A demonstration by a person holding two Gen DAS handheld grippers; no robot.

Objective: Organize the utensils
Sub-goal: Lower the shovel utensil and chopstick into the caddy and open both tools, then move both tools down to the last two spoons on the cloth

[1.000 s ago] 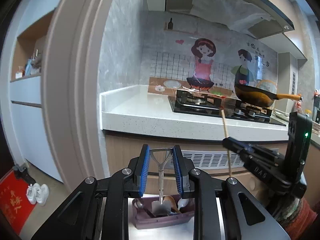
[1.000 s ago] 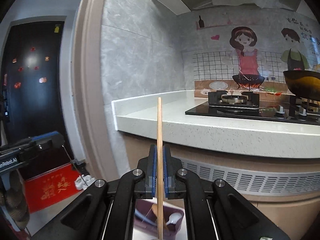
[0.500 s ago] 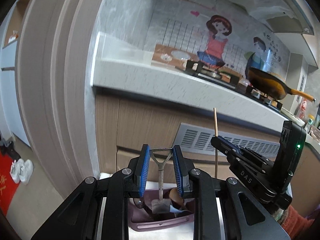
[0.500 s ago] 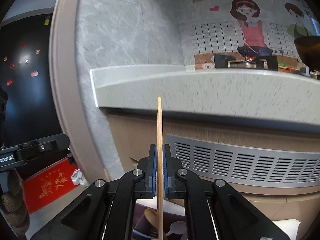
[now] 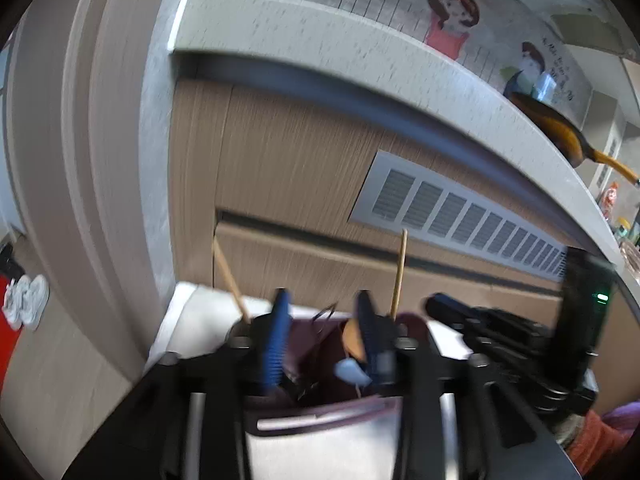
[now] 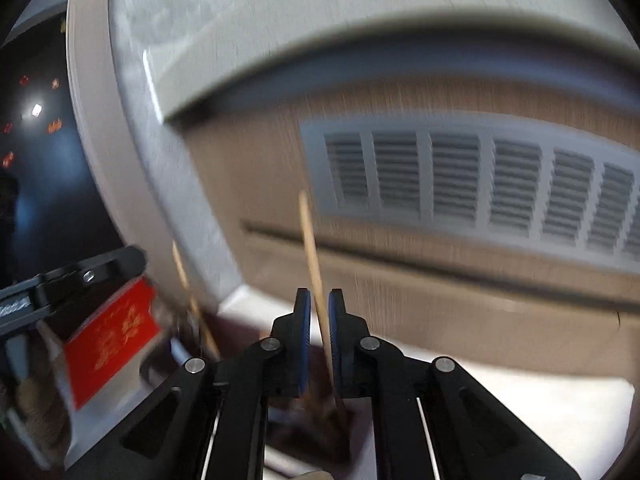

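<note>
A mauve utensil holder (image 5: 320,414) sits just below my left gripper (image 5: 322,332). The gripper's jaws are opening wide and press on nothing. The metal spatula handle (image 5: 325,314) stands loose in the holder between the blue pads, beside a wooden spoon (image 5: 352,338) and a white spoon (image 5: 352,372). My right gripper (image 6: 319,320) hangs over the holder (image 6: 320,420). Its jaws are opening, and a wooden chopstick (image 6: 314,264) leans in the gap between the pads. A second chopstick (image 5: 230,280) slants out of the holder's left side.
The holder rests on a white table (image 5: 188,312) set against a wood-fronted cabinet (image 5: 280,168) with a vent grille (image 6: 460,180). A stone counter edge (image 5: 360,56) overhangs above. A curved door frame (image 5: 100,160) stands at the left, with a red mat (image 6: 112,336) on the floor.
Both grippers have sunk toward the holder. The left jaws have spread and let go of the spatula. The right pads have parted, and the chopstick now tilts between them.
</note>
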